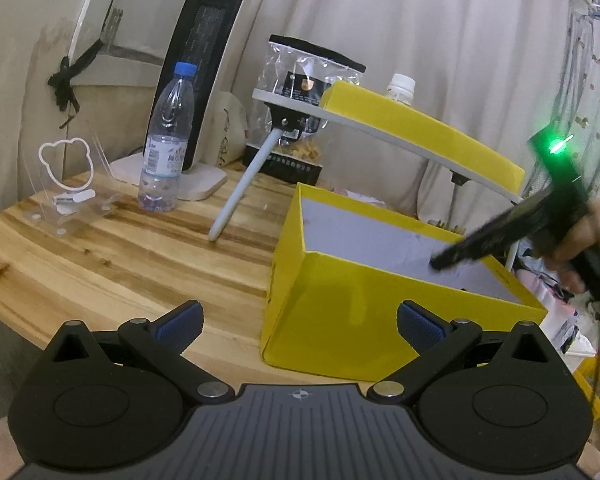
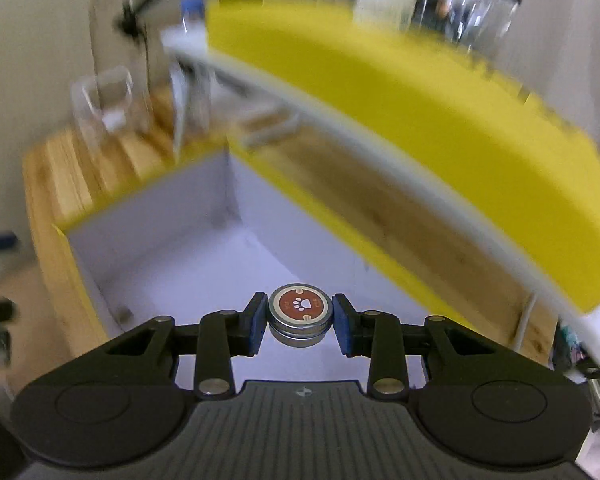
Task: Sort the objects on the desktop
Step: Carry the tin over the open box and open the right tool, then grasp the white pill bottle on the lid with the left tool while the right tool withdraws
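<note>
An open yellow box (image 1: 339, 304) with a pale lilac inside stands on the wooden table (image 1: 112, 248); it also shows in the right wrist view (image 2: 148, 216). My right gripper (image 2: 300, 322) is shut on a small round silver tin (image 2: 300, 314) with a red paw-print lid, held over the box's inside. In the left wrist view the right gripper (image 1: 443, 260) reaches into the box from the right. My left gripper (image 1: 300, 322) is open and empty, just in front of the box's near corner.
A yellow box lid (image 1: 419, 132) lies on a small white raised shelf (image 1: 379, 128) behind the box. A water bottle (image 1: 166, 148), a clear bear-shaped stand (image 1: 66, 176), a snack bag (image 1: 303, 92) and a black heater (image 1: 196, 80) stand at the back.
</note>
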The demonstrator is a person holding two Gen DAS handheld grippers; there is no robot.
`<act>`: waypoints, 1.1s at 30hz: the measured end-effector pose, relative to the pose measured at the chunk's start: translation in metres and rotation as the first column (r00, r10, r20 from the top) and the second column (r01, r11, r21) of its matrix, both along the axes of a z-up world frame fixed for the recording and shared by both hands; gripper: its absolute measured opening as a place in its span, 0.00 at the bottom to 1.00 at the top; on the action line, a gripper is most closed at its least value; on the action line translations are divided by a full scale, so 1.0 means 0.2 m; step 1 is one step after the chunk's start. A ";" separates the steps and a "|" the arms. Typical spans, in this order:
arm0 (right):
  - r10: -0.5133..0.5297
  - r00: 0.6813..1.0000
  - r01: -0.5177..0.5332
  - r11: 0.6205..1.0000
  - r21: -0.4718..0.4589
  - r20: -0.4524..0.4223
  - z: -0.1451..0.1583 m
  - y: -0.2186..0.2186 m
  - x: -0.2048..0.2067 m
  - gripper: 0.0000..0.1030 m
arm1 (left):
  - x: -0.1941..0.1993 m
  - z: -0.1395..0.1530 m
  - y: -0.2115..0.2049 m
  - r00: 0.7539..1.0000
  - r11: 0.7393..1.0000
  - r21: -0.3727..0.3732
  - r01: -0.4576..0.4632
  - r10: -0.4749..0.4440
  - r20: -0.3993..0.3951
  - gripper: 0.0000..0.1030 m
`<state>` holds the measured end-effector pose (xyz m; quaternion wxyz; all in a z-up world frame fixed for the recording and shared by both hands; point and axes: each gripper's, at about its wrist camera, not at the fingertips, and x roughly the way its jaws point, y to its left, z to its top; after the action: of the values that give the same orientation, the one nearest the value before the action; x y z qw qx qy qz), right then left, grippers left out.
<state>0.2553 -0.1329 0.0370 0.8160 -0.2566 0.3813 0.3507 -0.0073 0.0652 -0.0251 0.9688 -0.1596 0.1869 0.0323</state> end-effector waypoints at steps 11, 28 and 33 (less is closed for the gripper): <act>-0.044 0.986 0.002 0.967 -0.253 -0.158 -0.28 0.06 0.17 0.34 | -0.03 -0.02 0.07 0.999 0.999 -0.010 -0.042 0.042 -0.004 1.00; -0.043 0.989 -0.002 0.955 -0.298 -0.145 -0.28 0.04 0.13 0.39 | -0.03 0.00 0.05 0.999 0.999 0.028 -0.029 0.030 -0.023 1.00; -0.035 0.995 0.016 0.981 -0.194 -0.095 -0.16 0.02 0.10 0.40 | -0.02 0.03 0.04 0.999 0.998 0.059 -0.013 0.015 -0.031 1.00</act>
<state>0.2744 -0.1295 0.0044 0.7720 -0.3120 0.4563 0.3138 -0.0123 0.0731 -0.0196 0.9697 -0.1321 0.1999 0.0471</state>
